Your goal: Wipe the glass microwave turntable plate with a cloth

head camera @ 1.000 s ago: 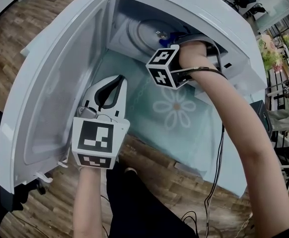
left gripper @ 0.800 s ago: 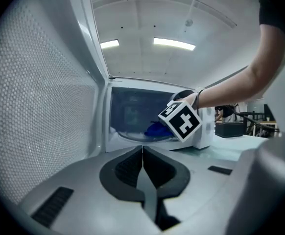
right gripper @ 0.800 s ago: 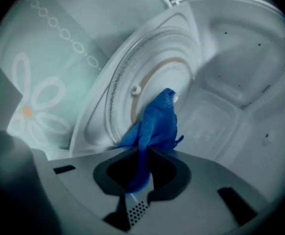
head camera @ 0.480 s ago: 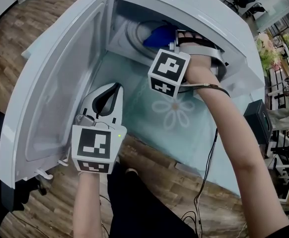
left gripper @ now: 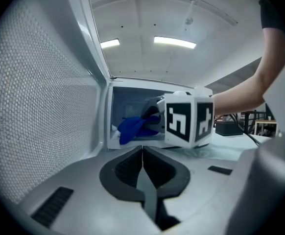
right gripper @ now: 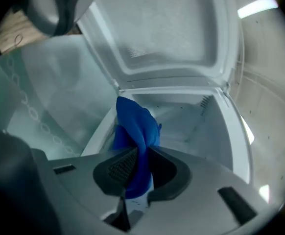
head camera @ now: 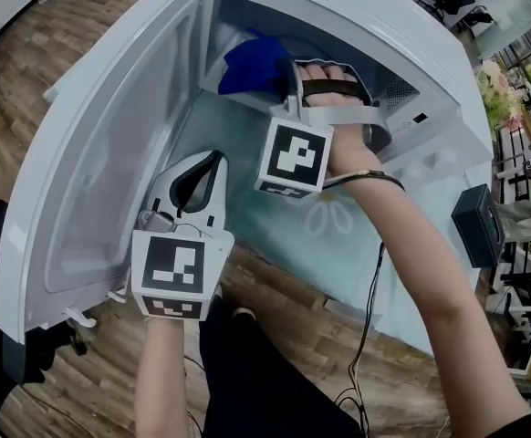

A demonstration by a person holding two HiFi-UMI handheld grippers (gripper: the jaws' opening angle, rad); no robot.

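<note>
Two grippers, one cloth and one microwave (head camera: 402,44) are what I can count from my station. The microwave's door (head camera: 101,153) stands swung wide off the cavity's left edge, so the mouth is unobstructed across its whole width. My right gripper (right gripper: 136,168) sits right at the cavity's front lip, its jaws clamped on the blue cloth (right gripper: 135,124), which bunches up out of the jaws and hangs over the cavity's threshold. Past the cloth I see the white cavity floor and side walls with free room between them; I cannot make out the glass plate in there. My left gripper (left gripper: 142,153) hovers outside the microwave, in front of the door's inner face and just short of the cavity's left edge, its jaws pressed together on nothing. Below the microwave's front runs one pale teal table cover (head camera: 275,235).
</note>
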